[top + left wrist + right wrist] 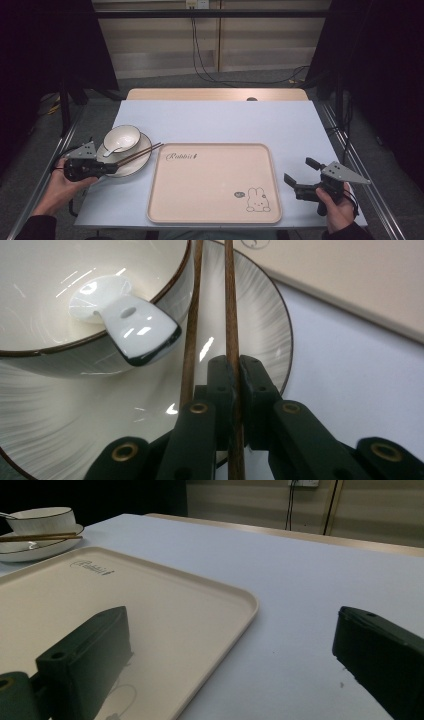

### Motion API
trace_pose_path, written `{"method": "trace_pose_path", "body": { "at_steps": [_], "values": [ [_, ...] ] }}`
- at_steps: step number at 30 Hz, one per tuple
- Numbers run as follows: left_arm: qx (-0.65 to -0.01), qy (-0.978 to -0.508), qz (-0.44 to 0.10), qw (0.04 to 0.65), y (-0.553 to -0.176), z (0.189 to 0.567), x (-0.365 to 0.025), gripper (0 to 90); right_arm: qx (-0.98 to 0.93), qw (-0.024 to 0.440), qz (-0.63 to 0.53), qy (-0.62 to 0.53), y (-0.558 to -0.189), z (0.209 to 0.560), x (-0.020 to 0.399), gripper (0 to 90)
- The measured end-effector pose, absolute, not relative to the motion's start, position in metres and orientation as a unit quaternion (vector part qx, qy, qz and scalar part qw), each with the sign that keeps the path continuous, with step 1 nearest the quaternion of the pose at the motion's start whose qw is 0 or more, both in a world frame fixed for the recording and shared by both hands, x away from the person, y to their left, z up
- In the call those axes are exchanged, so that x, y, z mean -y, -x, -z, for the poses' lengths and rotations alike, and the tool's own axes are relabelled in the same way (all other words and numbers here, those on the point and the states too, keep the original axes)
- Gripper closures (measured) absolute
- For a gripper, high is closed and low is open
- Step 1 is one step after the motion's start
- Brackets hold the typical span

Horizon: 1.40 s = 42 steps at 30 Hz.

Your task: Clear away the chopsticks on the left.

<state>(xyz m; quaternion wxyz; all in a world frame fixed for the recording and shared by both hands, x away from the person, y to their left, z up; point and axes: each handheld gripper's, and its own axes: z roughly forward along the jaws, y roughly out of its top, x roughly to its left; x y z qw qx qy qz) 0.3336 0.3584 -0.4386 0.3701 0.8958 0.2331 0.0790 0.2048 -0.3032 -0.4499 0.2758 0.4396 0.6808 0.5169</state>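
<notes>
While my left claw [235,385] clamps one brown wooden chopstick [231,305] over the white ribbed plate [136,161] at left centre (its twin lies beside), my right claw [301,173] gapes at lower right, beside the cream rectangular tray [210,185].

Pale blue table [215,120], dark cables [200,65], grey floor [165,80]

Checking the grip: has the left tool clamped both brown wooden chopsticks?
No, the left tool pinches one brown wooden chopstick; the other chopstick lies outside.
</notes>
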Motion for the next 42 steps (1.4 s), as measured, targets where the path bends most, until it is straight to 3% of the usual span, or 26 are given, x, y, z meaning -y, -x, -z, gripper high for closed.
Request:
{"method": "trace_pose_path", "body": {
  "at_steps": [21, 42],
  "values": [
    [-0.304, -0.863, -0.031, 0.402, -0.3, 0.423, -0.329, 84.5, -0.682, 0.27, -0.521, -0.437, -0.204, 0.449, 0.303, 1.7],
    [-0.337, -0.844, -0.018, 0.417, -0.284, 0.417, -0.26, 84.3, -0.682, 0.273, -0.523, -0.433, -0.204, 0.449, 0.303, 1.8]
  ]
}}
